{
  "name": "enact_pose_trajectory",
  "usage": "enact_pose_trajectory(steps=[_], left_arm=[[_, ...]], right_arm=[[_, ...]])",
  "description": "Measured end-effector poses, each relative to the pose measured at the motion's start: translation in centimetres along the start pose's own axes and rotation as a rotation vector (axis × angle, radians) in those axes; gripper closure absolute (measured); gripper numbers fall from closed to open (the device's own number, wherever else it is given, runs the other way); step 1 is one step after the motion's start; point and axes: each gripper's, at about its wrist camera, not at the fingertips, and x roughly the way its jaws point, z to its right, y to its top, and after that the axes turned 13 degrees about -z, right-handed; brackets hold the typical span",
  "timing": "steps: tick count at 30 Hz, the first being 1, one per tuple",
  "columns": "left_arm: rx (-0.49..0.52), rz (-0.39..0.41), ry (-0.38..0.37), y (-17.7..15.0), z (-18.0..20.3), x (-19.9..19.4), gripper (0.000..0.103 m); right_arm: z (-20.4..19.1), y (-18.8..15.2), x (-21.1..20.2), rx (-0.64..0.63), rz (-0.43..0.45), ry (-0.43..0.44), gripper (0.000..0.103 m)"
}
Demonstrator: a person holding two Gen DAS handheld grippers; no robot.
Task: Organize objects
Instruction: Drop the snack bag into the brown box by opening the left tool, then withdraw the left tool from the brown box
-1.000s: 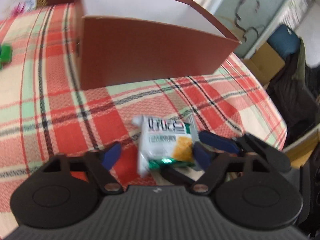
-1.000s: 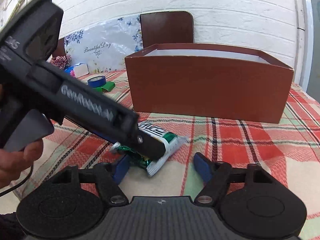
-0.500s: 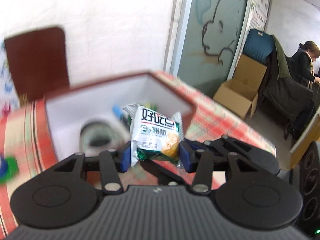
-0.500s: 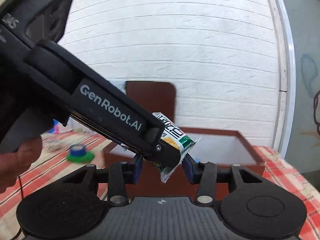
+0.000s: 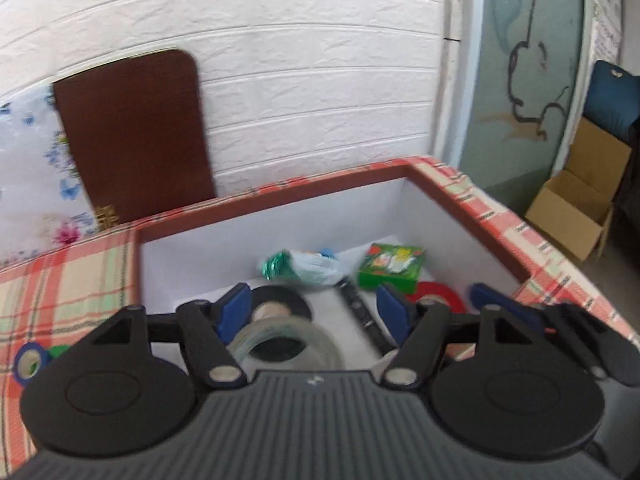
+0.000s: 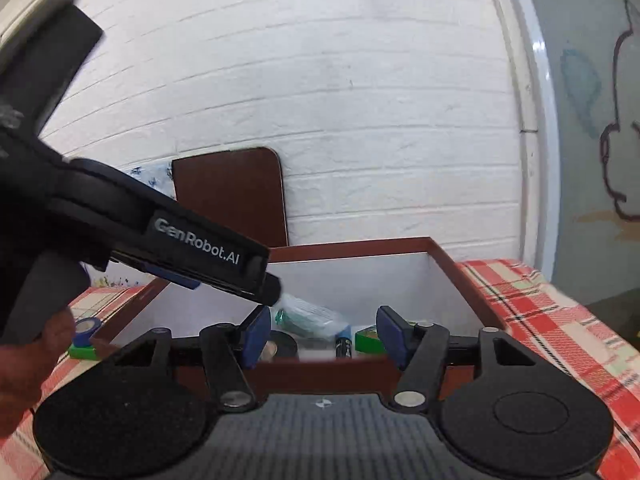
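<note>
The left wrist view looks down into the box [image 5: 476, 216], brown outside and white inside, so most of its floor shows; the right wrist view sits lower and sees only a strip of the contents over the near wall [image 6: 320, 372]. On the plaid table [image 5: 60, 280], left of the box, a blue tape roll [image 5: 28, 360] rests on something green, and the right view shows the same roll [image 6: 89, 326] beside the box. Inside the box, from left to right in the left view, lie a clear tape roll [image 5: 288, 344] overlapping a black tape roll [image 5: 280, 304], a snack packet [image 5: 308, 270] with green crimped ends toward the back, a slim black bar [image 5: 360, 316], a green carton [image 5: 392, 266] and a red tape roll [image 5: 440, 294]. The right view shows the packet [image 6: 312, 314], the black roll [image 6: 284, 346] and the carton [image 6: 368, 340] only in part. The left claw [image 5: 316, 314] hangs over the box with its jaws wide and nothing between them. The right claw [image 6: 322, 336] is also wide and holds nothing, just short of the near wall. Only the right view shows the left tool's body crossing from the left over the box.
</note>
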Motion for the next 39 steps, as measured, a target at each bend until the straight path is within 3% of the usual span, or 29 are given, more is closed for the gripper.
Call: enact_pose_trajectory(steps=[5, 11, 20, 34, 39], left_arm=[[-0.007, -0.028, 0.009, -3.0, -0.6, -1.2, 0.031], [-0.037, -0.015, 0.011, -5.9, -2.2, -3.5, 0.029], [-0.111, -0.012, 0.033, -9.8, -6.4, -4.8, 0.027], [-0.222, -0.103, 0.173, -14.8, -15.5, -1.6, 0.027], [-0.279, -0.063, 0.259, -16.9, -21.0, -1.2, 0.024]], right_arm=[[-0.8, -3.4, -3.3, 0.099, -0.03, 0.036, 0.04], [-3.7, -4.6, -2.1, 0.097, -0.151, 0.08, 0.04], [-6.9, -4.8, -2.0, 0.063, -0.233, 0.13, 0.04], [-13.4, -5.9, 0.8, -0.04, -0.392, 0.22, 0.04], [-16.6, -6.2, 2.8, -0.11, -0.449, 0.265, 0.04]])
